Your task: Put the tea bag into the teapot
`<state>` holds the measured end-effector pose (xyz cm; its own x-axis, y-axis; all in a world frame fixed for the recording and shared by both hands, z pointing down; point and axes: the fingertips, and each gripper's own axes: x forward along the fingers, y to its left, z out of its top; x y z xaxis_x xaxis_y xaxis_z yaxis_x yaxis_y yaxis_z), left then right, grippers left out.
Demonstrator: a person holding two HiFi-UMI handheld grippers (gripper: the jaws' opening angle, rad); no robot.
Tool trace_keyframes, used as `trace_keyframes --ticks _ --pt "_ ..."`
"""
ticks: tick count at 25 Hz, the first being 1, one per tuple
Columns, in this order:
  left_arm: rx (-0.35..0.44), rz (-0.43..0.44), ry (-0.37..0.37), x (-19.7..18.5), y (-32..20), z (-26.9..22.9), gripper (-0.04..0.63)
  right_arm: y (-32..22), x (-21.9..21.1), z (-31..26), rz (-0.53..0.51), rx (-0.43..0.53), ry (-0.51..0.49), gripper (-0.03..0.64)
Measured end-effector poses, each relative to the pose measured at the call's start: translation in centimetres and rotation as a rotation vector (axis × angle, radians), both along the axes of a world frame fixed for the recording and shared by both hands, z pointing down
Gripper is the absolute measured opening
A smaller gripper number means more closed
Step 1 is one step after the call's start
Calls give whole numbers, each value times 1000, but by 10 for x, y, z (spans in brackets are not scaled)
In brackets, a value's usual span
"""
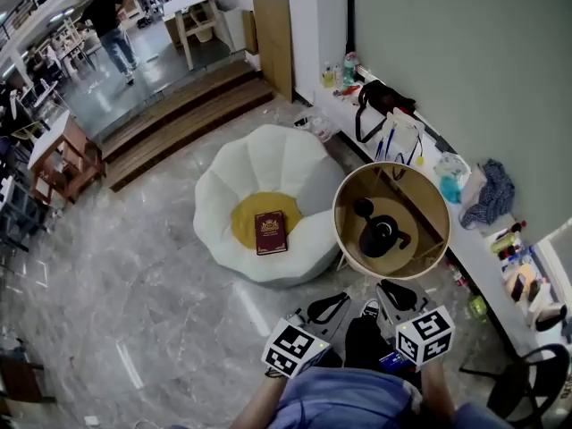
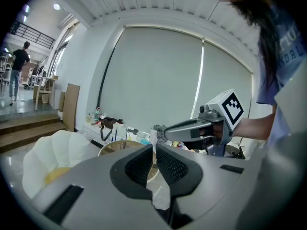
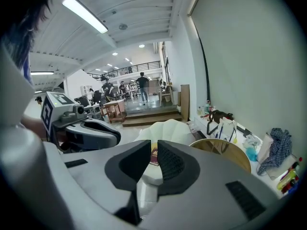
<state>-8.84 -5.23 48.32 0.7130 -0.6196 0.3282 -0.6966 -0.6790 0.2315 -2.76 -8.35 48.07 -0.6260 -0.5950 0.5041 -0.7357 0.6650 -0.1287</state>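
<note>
A round wooden table (image 1: 427,193) stands just beside a white petal-shaped seat (image 1: 268,159), between it and a long white ledge (image 1: 478,259) that runs along the wall. The black teapot (image 1: 384,238) sits upright on the table, with a smaller round black piece (image 1: 362,208) just beside it; whether that is its lid cannot be told. The tea bag cannot be made out in any view. The left hand-held gripper (image 2: 153,150) and the right hand-held gripper (image 3: 154,147) are held side by side close to the person's body, apart from each other, both pointing toward the table and near its closer rim. The left one's jaws are pressed almost together, leaving only a thin slit, and what, if anything, sits in that slit cannot be told. The right one's jaws stand a narrow gap apart with nothing between them; through the gap show the seat's yellow cushion (image 1: 255,206) and the dark red book (image 1: 271,232) lying on it. The ledge carries a black bag (image 1: 384,96) and a crumpled blue-grey cloth (image 1: 492,195) among other clutter. Beyond the seat, wooden steps (image 1: 179,123) rise from the grey marble floor (image 1: 134,302), and a person (image 1: 107,21) stands well away
</note>
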Motion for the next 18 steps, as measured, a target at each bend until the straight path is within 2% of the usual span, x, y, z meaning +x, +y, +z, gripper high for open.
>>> trace_keyframes --ticks 7,12,18 --pt "-17 -22 38 -6 10 3 17 26 9 0 22 -28 40 49" --pt "-23 -5 57 14 25 3 18 45 12 9 -6 -71 59 48" --pt "-37 -2 54 44 48 6 18 68 28 7 -41 -75 51 46"
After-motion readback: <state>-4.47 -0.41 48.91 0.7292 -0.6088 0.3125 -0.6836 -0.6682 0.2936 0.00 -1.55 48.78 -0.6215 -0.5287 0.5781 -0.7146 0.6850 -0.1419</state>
